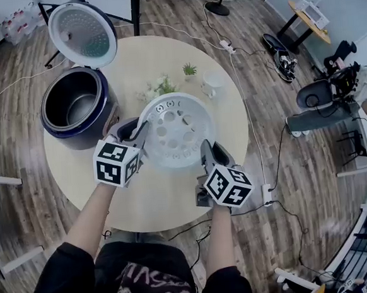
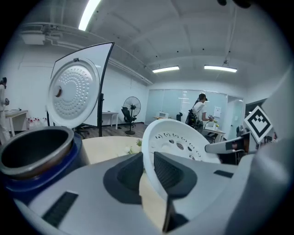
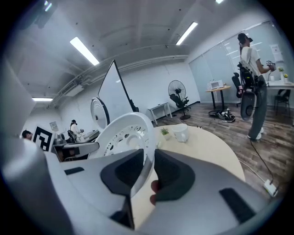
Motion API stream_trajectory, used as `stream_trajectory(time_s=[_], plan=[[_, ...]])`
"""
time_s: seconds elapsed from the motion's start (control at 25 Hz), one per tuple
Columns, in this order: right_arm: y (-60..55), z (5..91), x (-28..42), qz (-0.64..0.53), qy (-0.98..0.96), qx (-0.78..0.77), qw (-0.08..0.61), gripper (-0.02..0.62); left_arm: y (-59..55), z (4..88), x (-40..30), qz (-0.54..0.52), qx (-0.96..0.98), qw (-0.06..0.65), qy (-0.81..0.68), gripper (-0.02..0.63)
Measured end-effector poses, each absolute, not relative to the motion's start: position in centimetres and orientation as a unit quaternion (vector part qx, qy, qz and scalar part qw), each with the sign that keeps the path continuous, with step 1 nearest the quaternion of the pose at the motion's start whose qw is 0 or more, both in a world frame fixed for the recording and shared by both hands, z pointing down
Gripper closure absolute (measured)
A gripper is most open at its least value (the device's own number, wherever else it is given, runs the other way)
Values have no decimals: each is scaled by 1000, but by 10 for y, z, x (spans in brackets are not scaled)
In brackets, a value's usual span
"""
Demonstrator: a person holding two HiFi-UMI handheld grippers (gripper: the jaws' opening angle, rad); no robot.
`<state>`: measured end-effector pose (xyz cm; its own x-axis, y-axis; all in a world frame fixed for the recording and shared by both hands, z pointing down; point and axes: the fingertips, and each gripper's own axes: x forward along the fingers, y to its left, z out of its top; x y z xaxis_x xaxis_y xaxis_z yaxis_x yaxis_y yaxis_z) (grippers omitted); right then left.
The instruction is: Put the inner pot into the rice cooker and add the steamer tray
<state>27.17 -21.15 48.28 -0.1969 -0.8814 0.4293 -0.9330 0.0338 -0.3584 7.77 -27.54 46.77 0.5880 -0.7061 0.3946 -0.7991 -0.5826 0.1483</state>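
Head view: the round white steamer tray hangs over the desk just right of the rice cooker, perforated floor facing up. Being round, it has no long axis. The left gripper takes the rim nearest the cooker and the right gripper the rim farthest from it. Their marker cubes hide the hands. The inner pot sits inside the cooker, whose lid stands open.

Left gripper view: both jaws are clamped on the tray's rim, and the cooker is cut off at the left edge.

Right gripper view: the jaws pinch the opposite rim. The tray hides most of the cooker.
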Motion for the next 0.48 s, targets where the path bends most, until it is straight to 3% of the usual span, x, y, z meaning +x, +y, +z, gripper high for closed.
stream_trajectory(time_s=[0.48], plan=[[-253,412,157,231,-787,571,40,518,-283,395,-45,92,846,116,-512,525]])
